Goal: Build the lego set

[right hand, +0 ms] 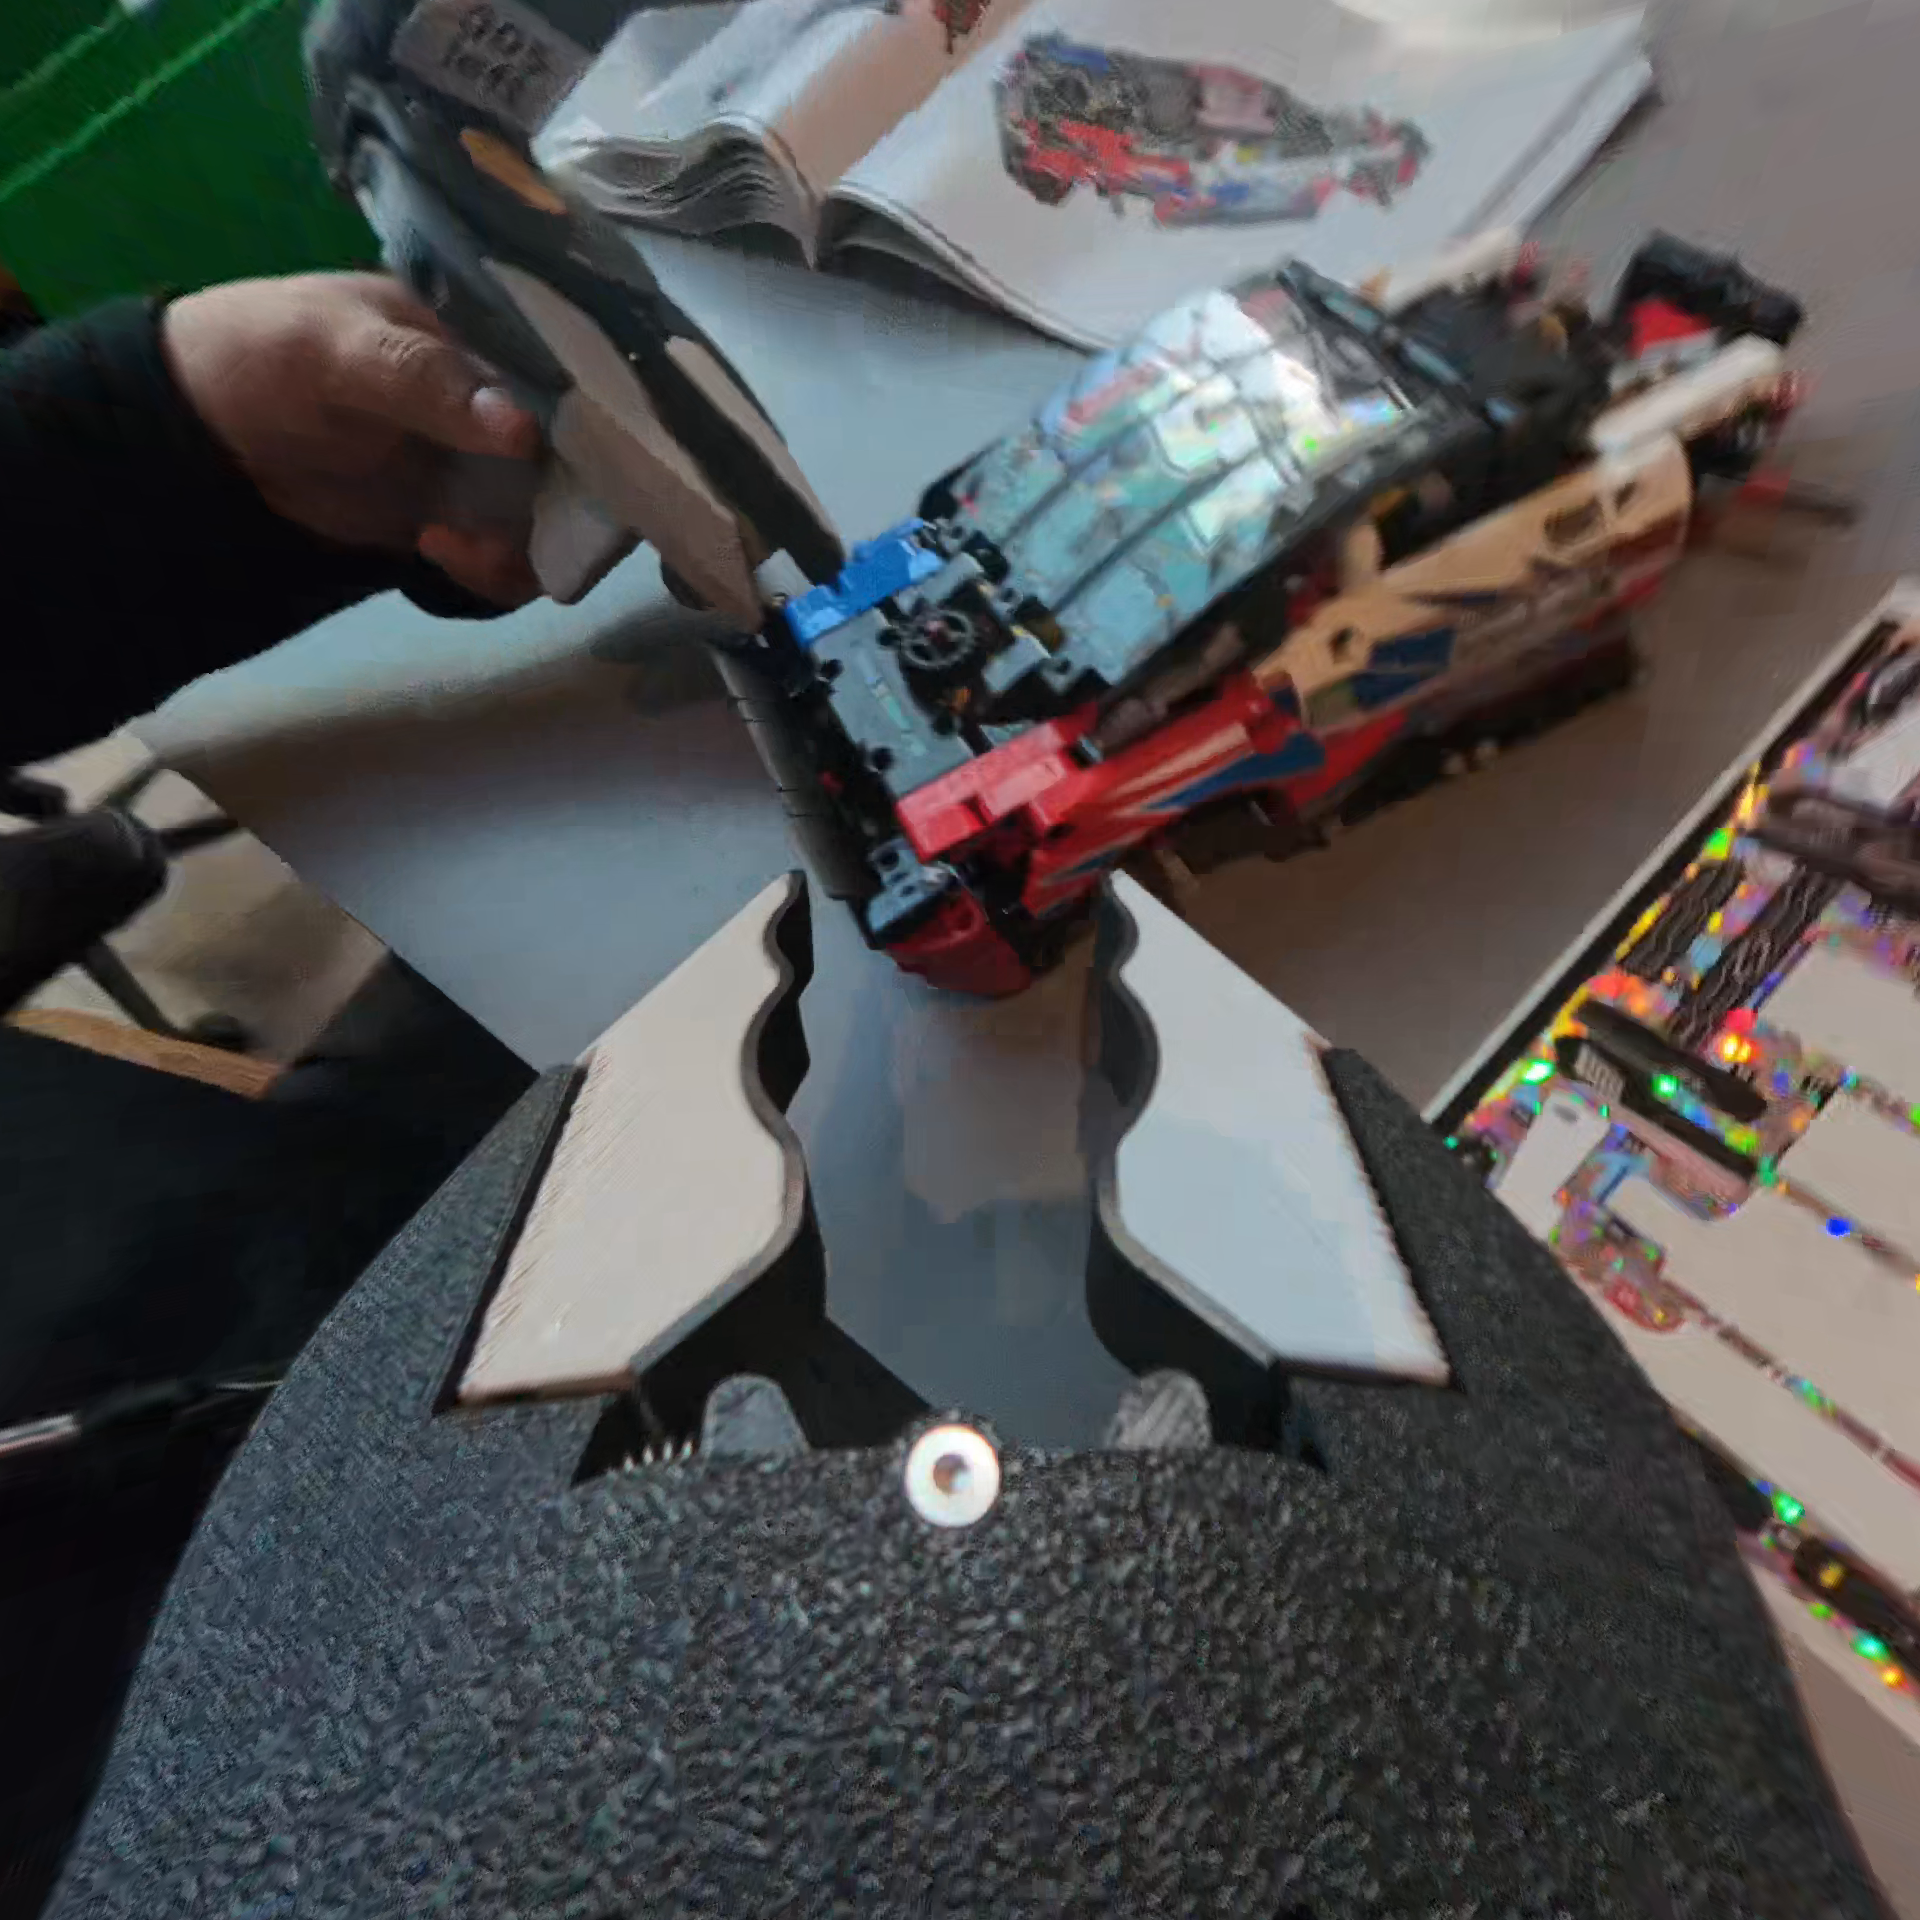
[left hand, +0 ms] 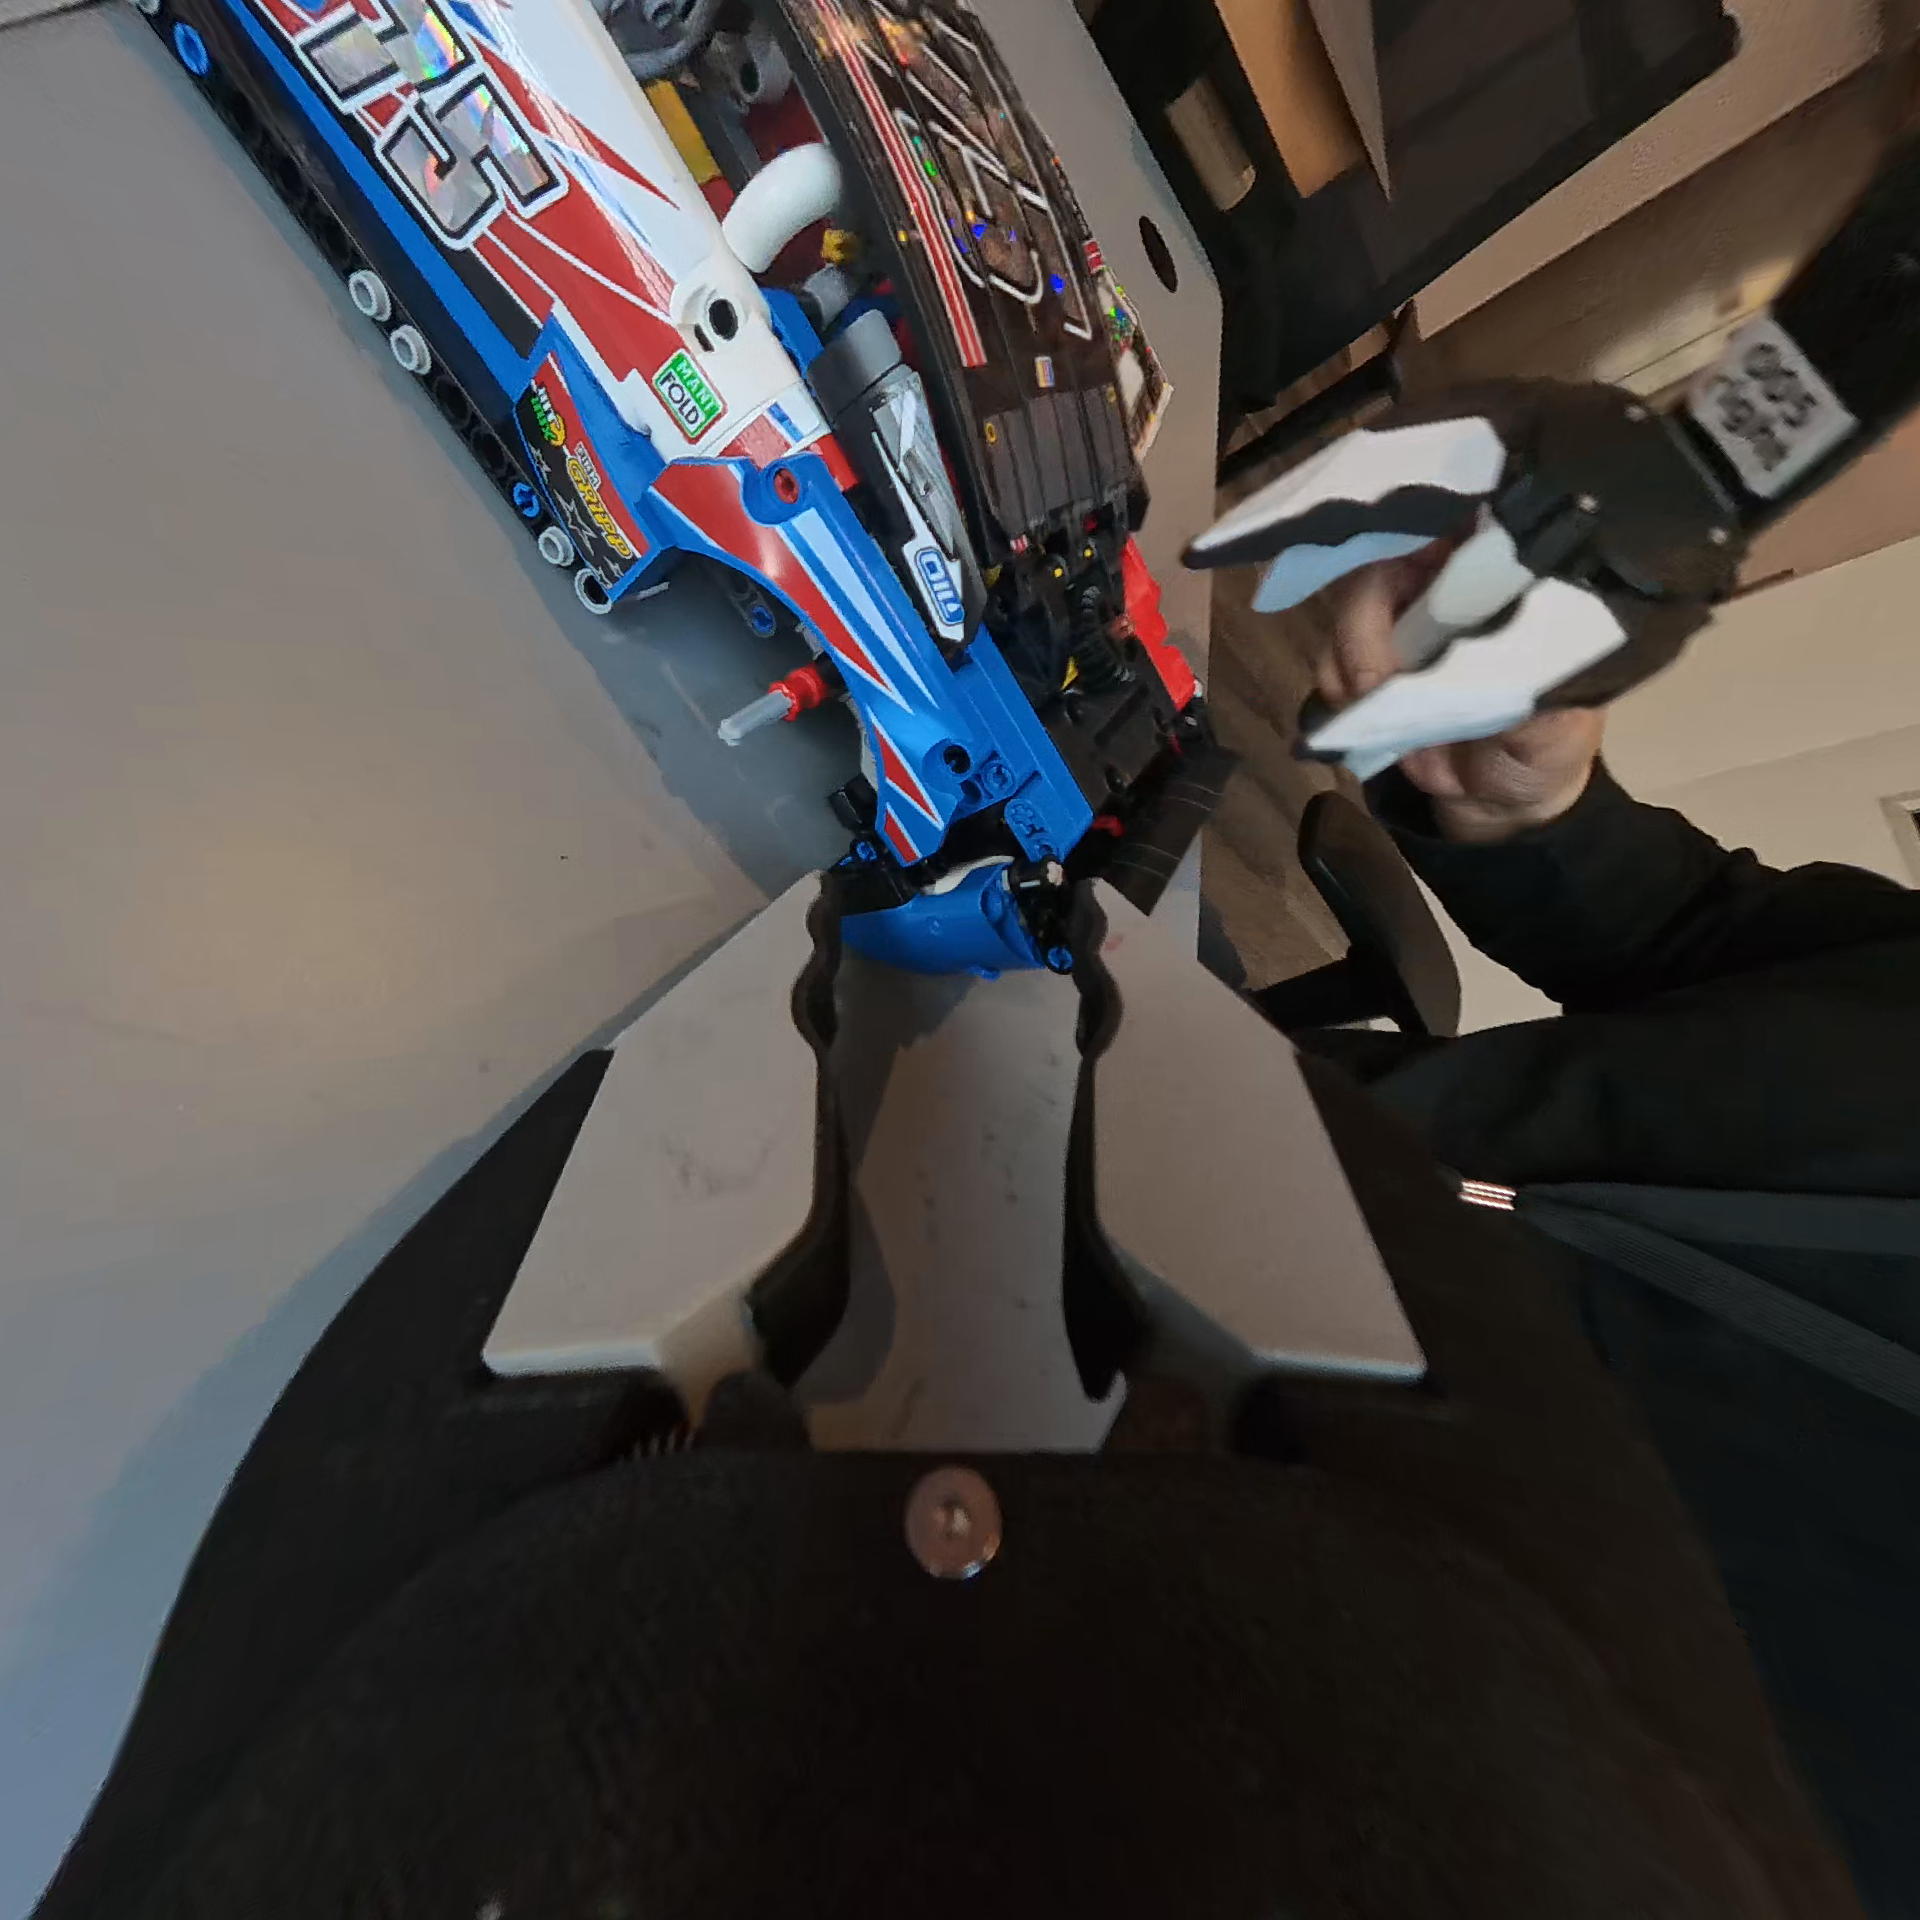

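Observation:
The lego car [left hand: 727,395], in blue, red, white and black with shiny stickers, lies on the grey table [left hand: 260,831]. My left gripper [left hand: 954,920] is closed around its blue front corner [left hand: 935,935], with a fingertip on each side. In the right wrist view the same gripper [right hand: 764,608] meets the blue corner [right hand: 862,582] of the car [right hand: 1247,582]. My right gripper [right hand: 956,899] is open, its fingertips on either side of the red front corner [right hand: 966,935] without clear contact. It also shows in the left wrist view [left hand: 1252,639], open, beside the car at the table edge.
An open instruction booklet [right hand: 1143,156] lies behind the car. A shiny sticker sheet [right hand: 1714,1143] lies to the right. The table edge [left hand: 1205,727] runs close by the car's front. A dark chair [left hand: 1371,914] stands below it.

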Demonstrator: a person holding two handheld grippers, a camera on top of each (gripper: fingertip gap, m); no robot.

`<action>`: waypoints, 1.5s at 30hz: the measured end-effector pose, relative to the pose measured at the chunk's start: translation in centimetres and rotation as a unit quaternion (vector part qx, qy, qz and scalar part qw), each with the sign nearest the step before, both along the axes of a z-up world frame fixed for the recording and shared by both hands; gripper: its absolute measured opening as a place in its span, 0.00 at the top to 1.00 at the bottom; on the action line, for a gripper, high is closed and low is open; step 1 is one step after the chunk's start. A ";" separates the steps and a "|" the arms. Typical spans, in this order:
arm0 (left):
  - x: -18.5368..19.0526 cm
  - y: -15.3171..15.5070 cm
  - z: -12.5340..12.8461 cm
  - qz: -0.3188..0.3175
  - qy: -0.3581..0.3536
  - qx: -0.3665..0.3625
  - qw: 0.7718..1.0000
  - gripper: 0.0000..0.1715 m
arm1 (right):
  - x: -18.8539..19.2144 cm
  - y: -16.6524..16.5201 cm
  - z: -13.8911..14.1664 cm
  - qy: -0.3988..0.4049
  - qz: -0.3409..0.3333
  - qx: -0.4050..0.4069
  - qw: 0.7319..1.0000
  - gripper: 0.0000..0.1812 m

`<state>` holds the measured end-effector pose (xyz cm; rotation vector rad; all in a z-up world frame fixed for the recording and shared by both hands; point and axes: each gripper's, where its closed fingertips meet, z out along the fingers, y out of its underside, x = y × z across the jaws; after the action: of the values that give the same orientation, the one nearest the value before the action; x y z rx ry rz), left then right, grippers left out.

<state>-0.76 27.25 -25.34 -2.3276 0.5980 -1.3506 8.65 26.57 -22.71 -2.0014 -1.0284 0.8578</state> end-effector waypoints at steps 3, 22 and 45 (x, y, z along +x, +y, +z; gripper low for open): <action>0.0 0.0 0.1 0.014 0.011 0.024 1.000 0.77 | -2.5 -1.7 0.9 -0.062 0.065 0.131 0.987 0.72; 0.5 -0.1 -0.3 0.037 -0.022 0.005 0.999 0.75 | -4.3 -1.5 -1.2 -0.389 0.179 0.627 0.651 0.95; 3.2 -2.2 2.1 -0.120 0.227 0.466 0.847 0.93 | 4.1 0.0 3.0 0.159 0.059 -0.009 0.985 0.83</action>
<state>2.46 25.06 -23.23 -1.7280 1.3570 -0.3549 12.77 26.55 -19.69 -1.7563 -0.9634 1.2090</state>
